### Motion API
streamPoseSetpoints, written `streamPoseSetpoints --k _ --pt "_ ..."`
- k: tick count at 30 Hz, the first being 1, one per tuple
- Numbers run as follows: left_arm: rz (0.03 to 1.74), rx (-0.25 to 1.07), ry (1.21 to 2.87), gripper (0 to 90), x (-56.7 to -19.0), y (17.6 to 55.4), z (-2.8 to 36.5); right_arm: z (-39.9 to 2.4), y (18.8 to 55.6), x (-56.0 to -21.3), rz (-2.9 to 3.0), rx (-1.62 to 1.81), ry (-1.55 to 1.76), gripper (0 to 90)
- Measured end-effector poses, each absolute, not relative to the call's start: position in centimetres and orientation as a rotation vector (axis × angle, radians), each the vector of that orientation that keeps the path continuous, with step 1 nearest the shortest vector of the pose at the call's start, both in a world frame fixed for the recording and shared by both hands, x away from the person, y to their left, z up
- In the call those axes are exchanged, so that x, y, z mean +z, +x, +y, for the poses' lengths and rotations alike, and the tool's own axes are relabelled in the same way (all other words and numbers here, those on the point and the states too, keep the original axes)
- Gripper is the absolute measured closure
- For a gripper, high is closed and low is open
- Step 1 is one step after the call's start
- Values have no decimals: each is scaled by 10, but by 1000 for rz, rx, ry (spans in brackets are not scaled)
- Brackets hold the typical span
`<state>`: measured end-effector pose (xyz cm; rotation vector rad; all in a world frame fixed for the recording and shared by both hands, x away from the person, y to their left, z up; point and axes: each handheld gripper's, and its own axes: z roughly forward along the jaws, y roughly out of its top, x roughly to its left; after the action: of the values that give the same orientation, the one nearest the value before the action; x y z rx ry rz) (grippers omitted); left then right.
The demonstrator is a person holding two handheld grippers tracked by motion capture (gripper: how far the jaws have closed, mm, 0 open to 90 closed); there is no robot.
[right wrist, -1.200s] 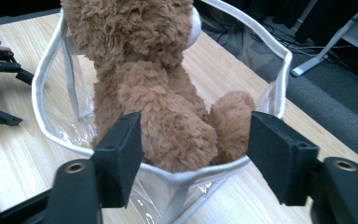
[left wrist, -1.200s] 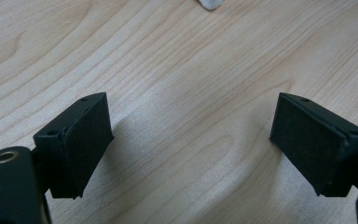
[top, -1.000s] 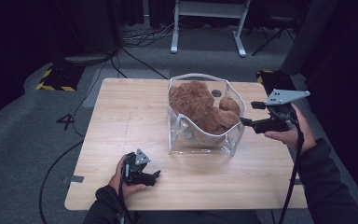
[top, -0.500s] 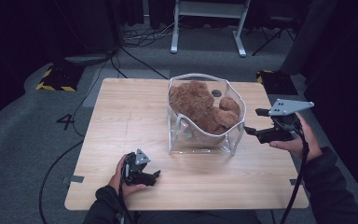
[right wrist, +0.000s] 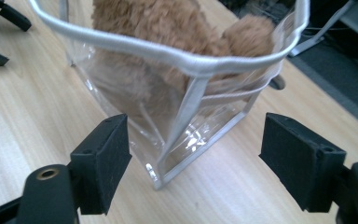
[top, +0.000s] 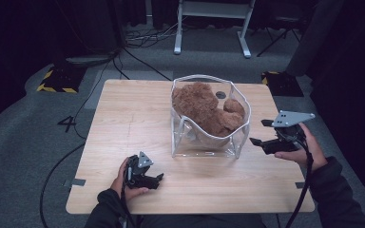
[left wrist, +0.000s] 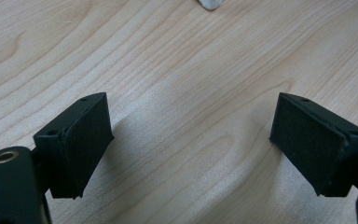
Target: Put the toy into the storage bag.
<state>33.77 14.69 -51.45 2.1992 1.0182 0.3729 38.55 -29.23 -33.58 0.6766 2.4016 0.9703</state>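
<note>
Now my right tongs (top: 260, 132), empty, have sunk and spread wide beside the clear bag (top: 209, 142) holding the brown teddy (top: 204, 109) at frame centre, ready to grip; left tongs (top: 158, 180) rest open.

Dark sleeves, black left gripper (top: 159, 177), black right gripper (top: 260, 132), grey three-cornered plates, trailing black cables, matte fingers (right wrist: 103, 163)

A single digit "4" (top: 69, 124) is marked in black on the grey floor (top: 24, 142), at the middle left of the high view (just left of the desk (top: 123, 118)). Nothing else is legible.
</note>
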Motion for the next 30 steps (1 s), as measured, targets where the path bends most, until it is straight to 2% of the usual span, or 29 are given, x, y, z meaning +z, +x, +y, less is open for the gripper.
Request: streamPoseSetpoints --k 7,30 --pt "1018 373 2199 126 -515 338 147 -295 385 -359 2434 945 696 233" --pt "1018 373 2199 126 -515 338 147 -311 383 -405 2449 902 742 232"
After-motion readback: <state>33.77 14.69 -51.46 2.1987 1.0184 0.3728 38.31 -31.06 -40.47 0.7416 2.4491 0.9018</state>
